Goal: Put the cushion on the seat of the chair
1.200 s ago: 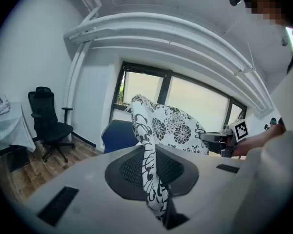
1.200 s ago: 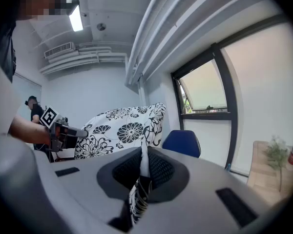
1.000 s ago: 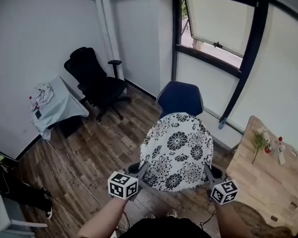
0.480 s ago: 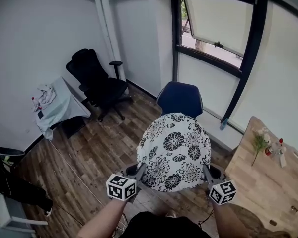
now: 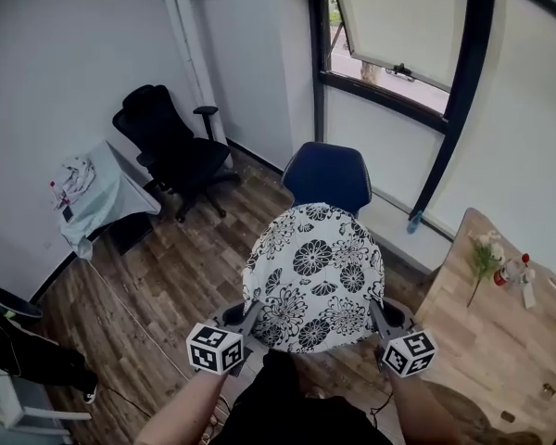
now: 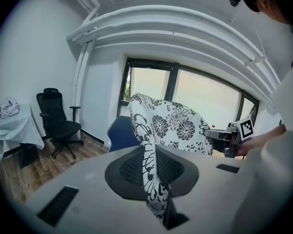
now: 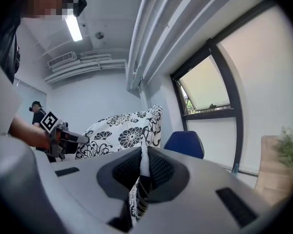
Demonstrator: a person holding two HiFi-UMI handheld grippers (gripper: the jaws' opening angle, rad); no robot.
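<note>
Cushion [image 5: 310,276] nearer chair [image 5: 326,176] than second ago, far edge hiding seat front; left gripper [image 5: 245,316], right gripper [image 5: 378,315] jaws each pinch cushion edge; cushion held aloft, off seat

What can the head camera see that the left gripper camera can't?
Only the head view shows the wooden table with its little plant. Only the left gripper view shows the white ceiling pipes and, up close, the left gripper with its jaws shut on an edge of the cushion. Both show the cushion, the blue chair, the black office chair and the right gripper.
</note>
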